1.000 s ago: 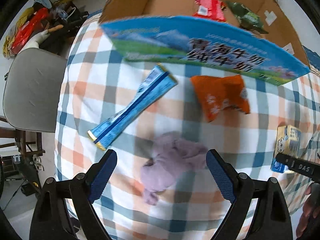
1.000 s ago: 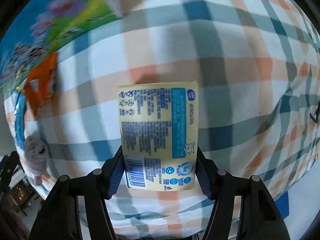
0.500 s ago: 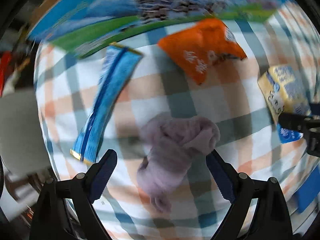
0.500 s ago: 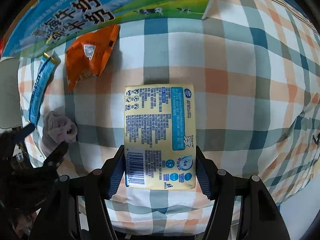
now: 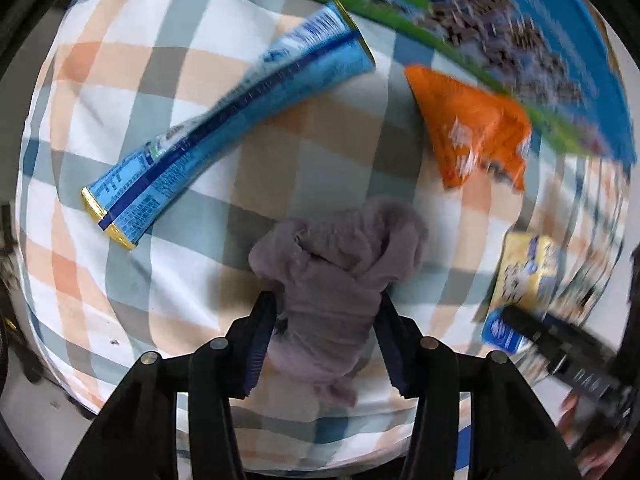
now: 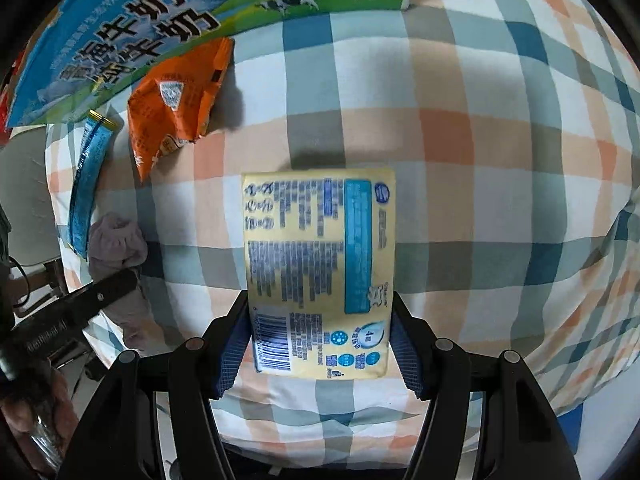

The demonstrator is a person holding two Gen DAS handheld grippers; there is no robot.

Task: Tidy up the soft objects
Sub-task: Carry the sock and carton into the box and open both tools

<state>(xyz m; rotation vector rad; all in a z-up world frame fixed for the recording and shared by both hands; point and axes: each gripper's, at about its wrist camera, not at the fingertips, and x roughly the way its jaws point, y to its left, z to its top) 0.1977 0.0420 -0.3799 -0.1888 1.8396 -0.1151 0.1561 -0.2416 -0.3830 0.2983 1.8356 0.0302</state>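
left claw [image 5: 326, 336] pinching limp lilac cloth [image 5: 340, 264] mid-bunch, likely sagging | right claw [image 6: 320, 336] clamping light, squashy yellow pack [image 6: 320, 268] at its lower end

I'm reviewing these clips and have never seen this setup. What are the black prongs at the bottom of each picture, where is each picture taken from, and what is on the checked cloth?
There is no robot here: a person holds a two-finger gripper in each hand, and a fisheye camera on each looks along its fingers. The black prongs are those fingers. In the left wrist view, the left gripper is closed on a purple cloth. In the right wrist view, the right gripper grips a yellow packet. Also lying on the checked tablecloth are a long blue packet and an orange bag. Behind them is a printed blue and green carton.
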